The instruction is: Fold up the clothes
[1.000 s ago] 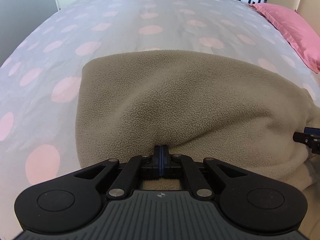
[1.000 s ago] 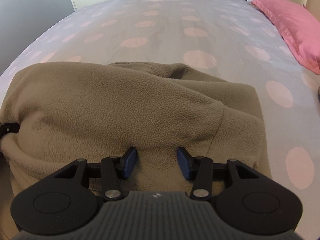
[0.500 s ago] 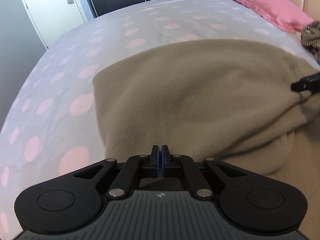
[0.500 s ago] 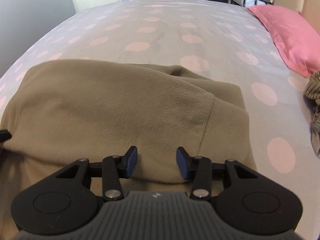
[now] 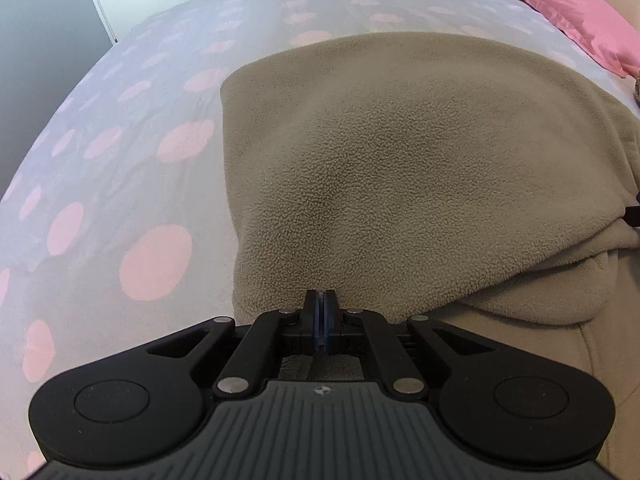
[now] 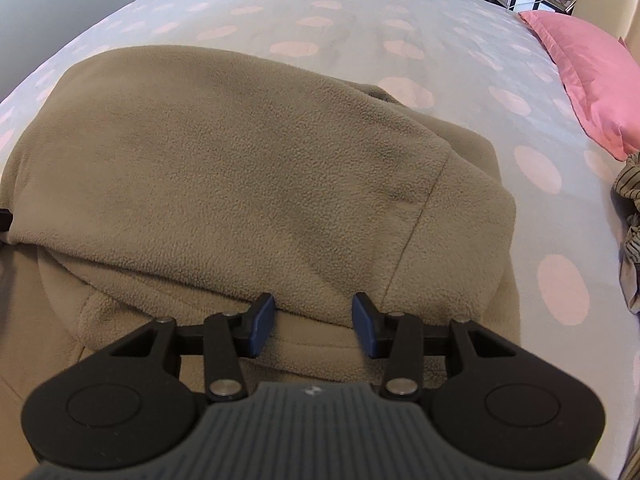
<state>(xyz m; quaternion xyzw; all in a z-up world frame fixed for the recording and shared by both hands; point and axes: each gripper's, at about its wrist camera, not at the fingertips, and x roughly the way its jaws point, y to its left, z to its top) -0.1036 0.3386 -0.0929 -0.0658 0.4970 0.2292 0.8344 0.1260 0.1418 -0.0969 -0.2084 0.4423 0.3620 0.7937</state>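
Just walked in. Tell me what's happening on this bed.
A person with a gripper in each hand is folding a tan fleece garment on a spotted bedspread. The left gripper is pinched shut at the edge of the fleece's upper layer. The right gripper has its jaws apart around a thick bunch of the same edge; whether the pads press on it is unclear. A pink pillow lies at the head of the bed, and a striped garment waits to the right.

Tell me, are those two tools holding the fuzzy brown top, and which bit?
The left tool is shut on the fleece top at its near folded edge. The right tool holds a thick bunch of that same edge.
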